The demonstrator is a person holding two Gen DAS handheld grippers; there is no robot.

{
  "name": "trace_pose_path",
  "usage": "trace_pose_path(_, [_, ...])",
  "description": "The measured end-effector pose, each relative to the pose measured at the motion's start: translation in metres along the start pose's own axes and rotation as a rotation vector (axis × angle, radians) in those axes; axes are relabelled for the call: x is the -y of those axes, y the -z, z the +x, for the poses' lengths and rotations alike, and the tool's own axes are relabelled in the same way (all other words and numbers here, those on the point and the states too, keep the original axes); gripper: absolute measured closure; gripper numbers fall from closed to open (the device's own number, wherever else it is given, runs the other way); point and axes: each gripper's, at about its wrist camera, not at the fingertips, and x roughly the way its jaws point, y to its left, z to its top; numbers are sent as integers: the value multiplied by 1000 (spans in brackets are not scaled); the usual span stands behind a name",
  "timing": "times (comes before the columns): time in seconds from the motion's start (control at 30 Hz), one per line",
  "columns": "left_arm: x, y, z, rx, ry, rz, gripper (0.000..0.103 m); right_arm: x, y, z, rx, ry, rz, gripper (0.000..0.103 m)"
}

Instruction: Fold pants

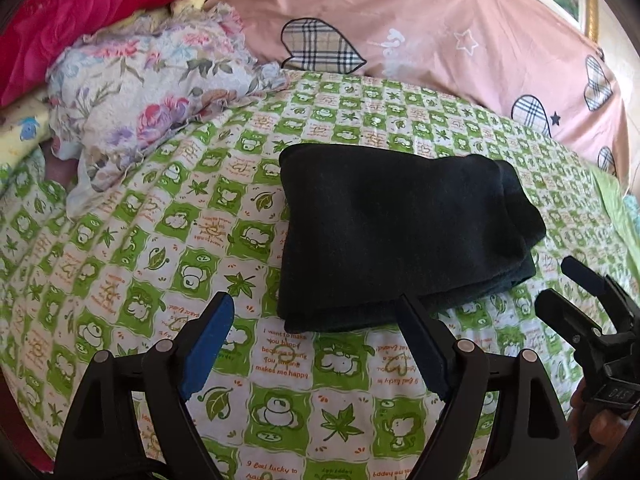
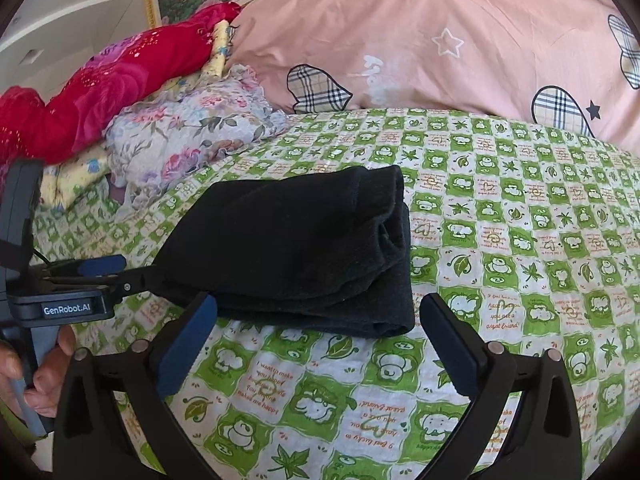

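- Far left, back: red floral blanket [image 1: 80,8] bunched against the edge of the bed; a crumpled pale flowered cloth [image 1: 152,92] lies in front of it, with a strip of yellow fabric [image 1: 24,128] beneath.
- Left gripper [image 1: 316,344]: jaws spread wide, blue pads facing each other, holding nothing. It hovers over the green-checked bedsheet [image 1: 160,240], just short of the near edge of the pants; its right finger overlaps the bundle's near corner in the left wrist view, contact not certain.
- Centre: black pants [image 1: 400,232] folded into a compact, thick rectangle, lying flat on the sheet. Layers stack visibly along the near and right edges; the right end is rounded where the fold turns.
- Right wrist view: same pants [image 2: 288,248] sit between the two tools, folded end toward the right.
- Right gripper [image 2: 320,340]: jaws spread apart, empty, hanging just before the bundle's near right corner.
- Behind everything: pink duvet [image 1: 440,32] with plaid hearts and stars, running across the back.
- Far right, top: gilt picture frame [image 1: 588,8] against the wall.
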Motion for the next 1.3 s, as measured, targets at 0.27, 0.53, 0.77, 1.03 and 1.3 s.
trace_pose_path(0.27, [2,6,-1,6,-2,21,17,-11,9,7,-17,12,-41,1])
trace_pose_path(0.53, [1,9,-1,14,-24,35,17,-16,12,14,-44,26,-63,1])
trace_pose_path(0.77, [3,13,2,23,-42,49,16,-16,13,16,-36,46,-60,1])
trace_pose_path(1.03, [6,14,5,30,-49,69,16,-11,14,19,-29,36,-18,1])
trace_pose_path(1.3, [8,15,5,41,-49,83,16,-18,15,23,-29,28,-36,1])
